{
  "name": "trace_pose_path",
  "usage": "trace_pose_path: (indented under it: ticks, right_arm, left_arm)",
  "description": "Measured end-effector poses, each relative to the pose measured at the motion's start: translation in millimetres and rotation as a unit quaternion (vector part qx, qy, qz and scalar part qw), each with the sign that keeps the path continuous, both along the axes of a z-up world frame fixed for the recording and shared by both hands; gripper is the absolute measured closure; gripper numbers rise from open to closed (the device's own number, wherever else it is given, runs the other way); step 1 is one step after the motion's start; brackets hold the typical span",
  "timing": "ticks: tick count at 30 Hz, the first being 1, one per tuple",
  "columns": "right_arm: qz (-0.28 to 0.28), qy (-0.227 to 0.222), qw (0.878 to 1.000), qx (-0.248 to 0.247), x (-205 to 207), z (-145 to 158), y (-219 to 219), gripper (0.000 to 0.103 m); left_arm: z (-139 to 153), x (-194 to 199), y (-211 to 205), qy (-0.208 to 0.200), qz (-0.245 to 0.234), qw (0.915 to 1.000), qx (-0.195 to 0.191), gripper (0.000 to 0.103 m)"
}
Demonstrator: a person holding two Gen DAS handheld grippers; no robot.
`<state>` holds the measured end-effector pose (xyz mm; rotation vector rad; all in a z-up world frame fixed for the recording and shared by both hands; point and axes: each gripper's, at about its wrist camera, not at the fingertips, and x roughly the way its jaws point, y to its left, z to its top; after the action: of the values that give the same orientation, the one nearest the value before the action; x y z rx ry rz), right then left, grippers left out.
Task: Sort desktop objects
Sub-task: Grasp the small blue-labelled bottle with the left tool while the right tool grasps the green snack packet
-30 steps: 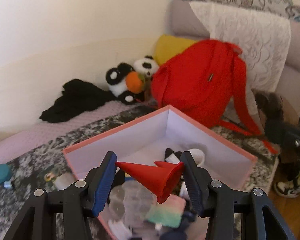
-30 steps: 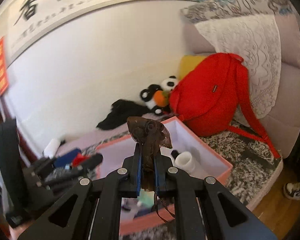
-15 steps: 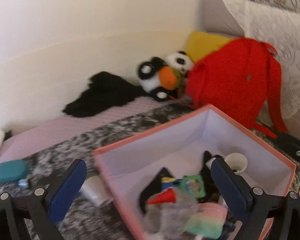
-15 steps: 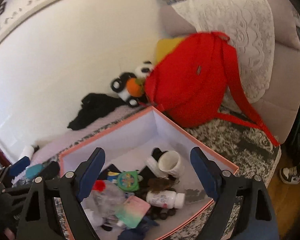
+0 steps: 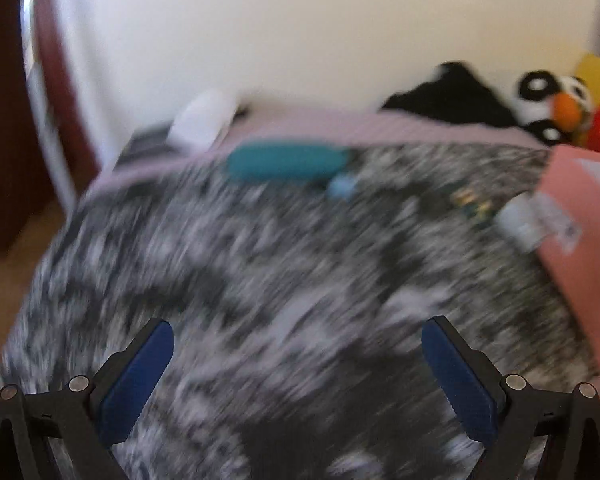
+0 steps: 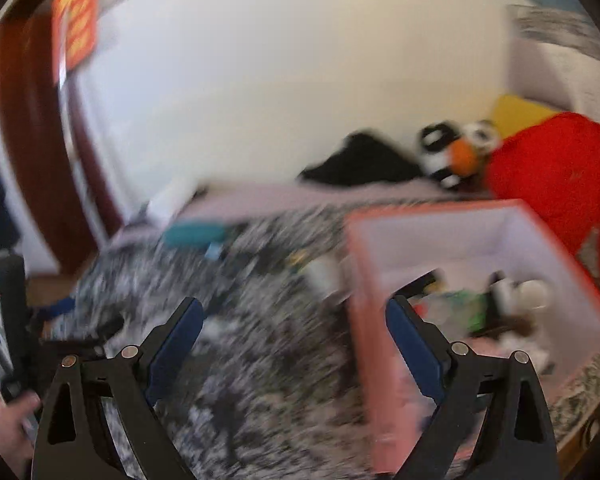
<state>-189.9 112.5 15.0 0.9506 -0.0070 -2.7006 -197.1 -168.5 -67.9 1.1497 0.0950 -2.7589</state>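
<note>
Both views are motion-blurred. My left gripper [image 5: 298, 330] is open and empty over the black-and-white speckled blanket [image 5: 260, 280]. Ahead of it lie a teal case [image 5: 284, 164], a small blue item [image 5: 342, 186] and a white bottle [image 5: 528, 220] against the pink box [image 5: 580, 240]. My right gripper [image 6: 294, 308] has its jaws opening with nothing between them, and hangs over the blanket beside the pink box's [image 6: 380, 360] left wall. Inside the box I see a white cup [image 6: 534, 294] among several mixed items. The teal case [image 6: 196, 234] lies far left of the box.
A panda plush [image 6: 456, 156], black cloth [image 6: 360, 160] and red backpack [image 6: 552, 176] sit along the wall behind the box. A white cylinder [image 5: 204, 120] lies at the blanket's far corner. A hand [image 6: 4, 420] grips a black handle at lower left. Wooden floor [image 5: 16, 280] borders the blanket.
The left gripper let go of the red cone and the right let go of the brown item, both into the box. Both grippers then opened wide and swung left, away from the box, over the blanket.
</note>
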Motion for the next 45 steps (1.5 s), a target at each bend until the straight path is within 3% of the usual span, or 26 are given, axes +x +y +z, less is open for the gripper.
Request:
trace_pose_path:
  ticks: [3, 7, 10, 15, 20, 26, 29, 30, 31, 32, 34, 37, 40, 45]
  right_arm:
    - [0.032, -0.034, 0.998, 0.031, -20, -33, -40, 0.015]
    - [0.015, -0.073, 0.997, 0.034, -64, -66, -53, 0.017]
    - [0.01, -0.113, 0.993, 0.033, -113, -81, -64, 0.017]
    - [-0.002, -0.148, 0.985, 0.091, -200, -92, -82, 0.015]
    - [-0.001, -0.199, 0.971, 0.131, -269, -118, -89, 0.015]
    - [0.011, -0.234, 0.963, 0.132, -312, -148, -84, 0.014]
    - [0.023, -0.252, 0.955, 0.155, -322, -169, -84, 0.01]
    - [0.029, -0.251, 0.956, 0.151, -325, -173, -83, 0.008]
    - [0.035, -0.251, 0.956, 0.147, -327, -178, -81, 0.007]
    - [0.039, -0.251, 0.957, 0.139, -329, -179, -79, 0.012]
    - [0.043, -0.253, 0.96, 0.113, -333, -173, -71, 0.057]
    - [0.051, -0.26, 0.962, 0.069, -328, -154, -63, 0.059]
    - [0.071, -0.238, 0.967, 0.053, -303, -131, -66, 0.059]
    - [0.113, -0.203, 0.972, 0.033, -221, -94, -81, 0.059]
  left_arm:
    - [-19, -11, -12, -0.012, 0.001, 0.9999, 0.012, 0.001]
    - [-39, -34, -16, -0.019, -0.009, 0.9996, 0.021, 0.001]
    - [-42, -73, -8, -0.017, -0.029, 0.9992, 0.021, 0.001]
    - [-43, -144, 7, -0.008, -0.064, 0.9979, 0.005, 0.001]
    - [-63, -212, 12, -0.035, -0.064, 0.9973, 0.002, 0.001]
    - [-89, -264, 17, -0.063, -0.062, 0.9958, 0.022, 0.001]
    - [-100, -279, 25, -0.069, -0.065, 0.9954, 0.006, 0.001]
    - [-102, -282, 27, -0.068, -0.067, 0.9954, -0.001, 0.003]
    - [-101, -283, 27, -0.061, -0.071, 0.9956, 0.001, 0.025]
    - [-98, -284, 27, -0.056, -0.073, 0.9958, 0.001, 0.039]
    - [-95, -281, 27, -0.056, -0.077, 0.9954, -0.006, 0.04]
    - [-89, -262, 26, -0.053, -0.084, 0.9949, -0.017, 0.04]
    - [-76, -224, 19, -0.04, -0.086, 0.9954, -0.013, 0.04]
    - [-47, -143, 9, -0.023, -0.078, 0.9966, -0.014, 0.04]
